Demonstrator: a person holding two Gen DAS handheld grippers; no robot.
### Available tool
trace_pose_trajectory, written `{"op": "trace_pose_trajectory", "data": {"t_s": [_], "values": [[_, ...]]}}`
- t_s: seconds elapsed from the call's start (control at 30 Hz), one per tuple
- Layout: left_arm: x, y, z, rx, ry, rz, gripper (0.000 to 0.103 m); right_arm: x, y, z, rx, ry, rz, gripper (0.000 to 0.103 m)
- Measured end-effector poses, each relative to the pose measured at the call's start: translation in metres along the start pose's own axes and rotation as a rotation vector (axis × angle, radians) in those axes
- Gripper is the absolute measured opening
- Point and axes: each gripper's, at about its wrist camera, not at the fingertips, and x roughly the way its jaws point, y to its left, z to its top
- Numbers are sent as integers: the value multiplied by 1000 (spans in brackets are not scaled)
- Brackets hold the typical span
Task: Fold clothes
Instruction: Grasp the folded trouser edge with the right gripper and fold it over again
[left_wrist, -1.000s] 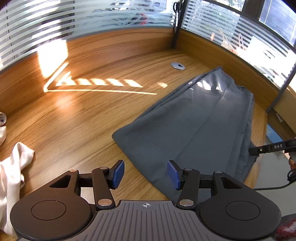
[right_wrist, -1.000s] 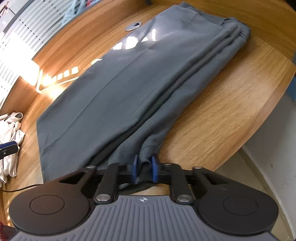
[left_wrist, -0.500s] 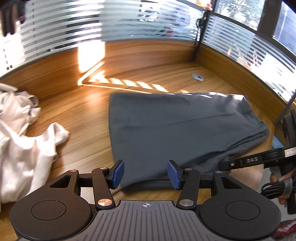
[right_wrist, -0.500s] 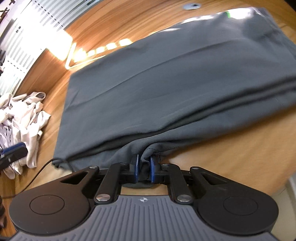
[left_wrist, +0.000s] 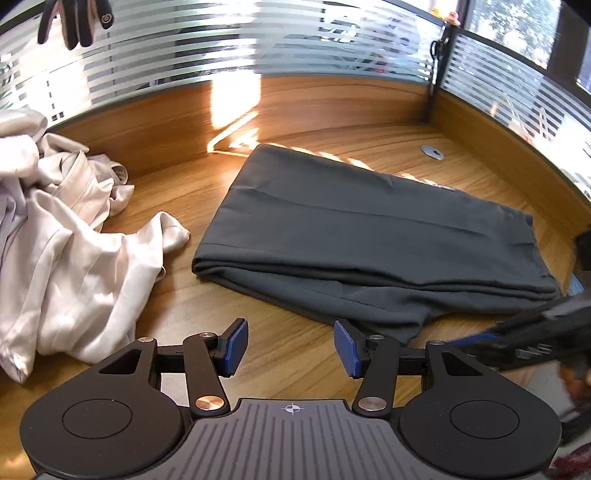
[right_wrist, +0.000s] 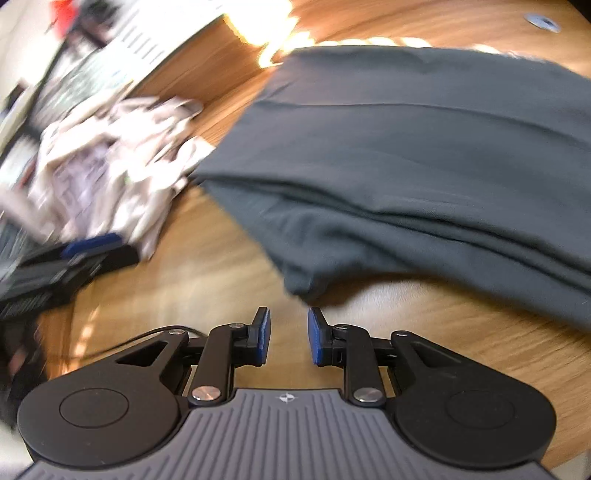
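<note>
Over on the left wrist view, the left gripper (left_wrist: 290, 347) is angled down at the wooden desk (left_wrist: 177, 192), its blue pads standing well apart with only bare wood between them. Just beyond it lies the dark grey garment (left_wrist: 369, 236), folded over in layers, one loose corner drooping toward the right-hand pad without touching it. A crumpled white garment (left_wrist: 62, 243) sits heaped on the desk to the left, close beside the grey one. At the far right edge the right gripper (left_wrist: 532, 332) shows as a dark blur.

From the right wrist view, much blurred, the right gripper (right_wrist: 289, 338) also tilts downward; its jaws are opening, nothing between them, the grey garment's (right_wrist: 424, 147) nearest corner lying just ahead on the desk (right_wrist: 207, 273). The white garment (right_wrist: 110, 162) lies left, with the left gripper (right_wrist: 70, 258) below it.
</note>
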Motion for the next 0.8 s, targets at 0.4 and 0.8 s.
{"op": "trace_pose_trajectory", "data": {"t_s": [0.4, 0.8], "values": [[24, -122, 22, 19, -55, -41, 56, -148, -113, 8, -259, -48, -26, 26], [71, -245, 5, -265, -8, 81, 57, -197, -256, 75, -393, -131, -192, 58]]}}
